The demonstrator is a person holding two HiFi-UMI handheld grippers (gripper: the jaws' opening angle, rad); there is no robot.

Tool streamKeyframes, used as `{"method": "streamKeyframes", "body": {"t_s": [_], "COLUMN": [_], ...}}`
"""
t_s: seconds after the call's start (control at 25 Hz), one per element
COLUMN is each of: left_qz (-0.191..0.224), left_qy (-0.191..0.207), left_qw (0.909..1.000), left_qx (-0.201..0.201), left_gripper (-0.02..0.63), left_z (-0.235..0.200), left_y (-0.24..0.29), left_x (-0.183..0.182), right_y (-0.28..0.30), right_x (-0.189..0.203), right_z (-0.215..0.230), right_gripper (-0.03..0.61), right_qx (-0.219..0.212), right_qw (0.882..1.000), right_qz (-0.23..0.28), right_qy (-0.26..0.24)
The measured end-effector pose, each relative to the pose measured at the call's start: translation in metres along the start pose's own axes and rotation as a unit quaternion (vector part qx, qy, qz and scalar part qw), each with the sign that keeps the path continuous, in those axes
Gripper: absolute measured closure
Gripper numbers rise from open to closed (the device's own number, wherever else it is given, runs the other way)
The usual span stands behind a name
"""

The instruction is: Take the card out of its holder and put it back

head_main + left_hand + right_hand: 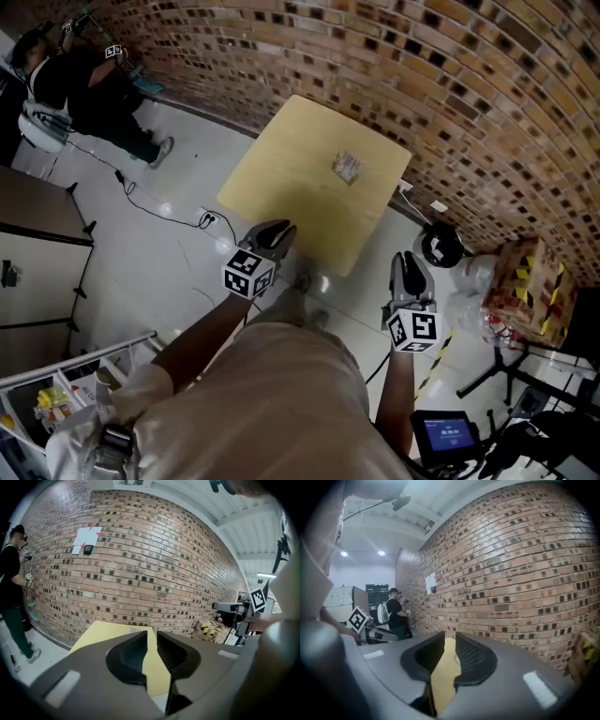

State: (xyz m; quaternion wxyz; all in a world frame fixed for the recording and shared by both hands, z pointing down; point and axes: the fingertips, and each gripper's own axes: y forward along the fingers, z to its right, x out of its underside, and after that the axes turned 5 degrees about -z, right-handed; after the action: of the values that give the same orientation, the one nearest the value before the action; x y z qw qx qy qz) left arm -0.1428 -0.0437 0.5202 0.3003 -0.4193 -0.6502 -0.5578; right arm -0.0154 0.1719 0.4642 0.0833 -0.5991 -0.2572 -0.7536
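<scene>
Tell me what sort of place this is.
Probably a workshop or studio set up for recording, not a home: a brick wall, a lone table on a bare floor, loose cables, and a second person at work in the corner.

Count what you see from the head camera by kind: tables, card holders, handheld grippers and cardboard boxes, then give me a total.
Yellow table: 1
Card holder: 1
Grippers: 2 (left gripper, right gripper)
Cardboard box: 1
Total: 5
</scene>
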Motion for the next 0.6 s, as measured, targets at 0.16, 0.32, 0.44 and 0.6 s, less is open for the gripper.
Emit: {"method": "streamKeyframes", "body": {"t_s": [0.16,0.32,0.44,0.6], "left_qz": [-0.003,-0.009,-0.008,0.006], "left_qy": [0.007,0.014,0.009,0.005], "left_qw": [0.9999,0.9995,0.9992,0.9992], "left_qx": [0.012,0.028,0.039,0.038], "left_gripper": [0.529,0.528,0.522,0.520], "left_z": [-0.031,-0.062,-0.084,-0.116], "left_y": [0.023,0.051,0.067,0.088], "left_x": [-0.019,-0.033,-0.044,-0.064], "right_y": [0.040,0.083,0.111,0.145], "right_x": [-0.011,-0.018,-0.020,-0.032], "right_z": [-0.002,0.002,0.000,-0.007], "right_gripper": [0.509,0.509,0.509,0.508], "right_qx": [-0.003,0.004,0.006,-0.001], "right_qw": [1.000,1.000,0.999,0.998], "right_qz": [-0.009,-0.020,-0.037,-0.051], "right_qy": [-0.010,-0.011,-0.013,-0.028]}}
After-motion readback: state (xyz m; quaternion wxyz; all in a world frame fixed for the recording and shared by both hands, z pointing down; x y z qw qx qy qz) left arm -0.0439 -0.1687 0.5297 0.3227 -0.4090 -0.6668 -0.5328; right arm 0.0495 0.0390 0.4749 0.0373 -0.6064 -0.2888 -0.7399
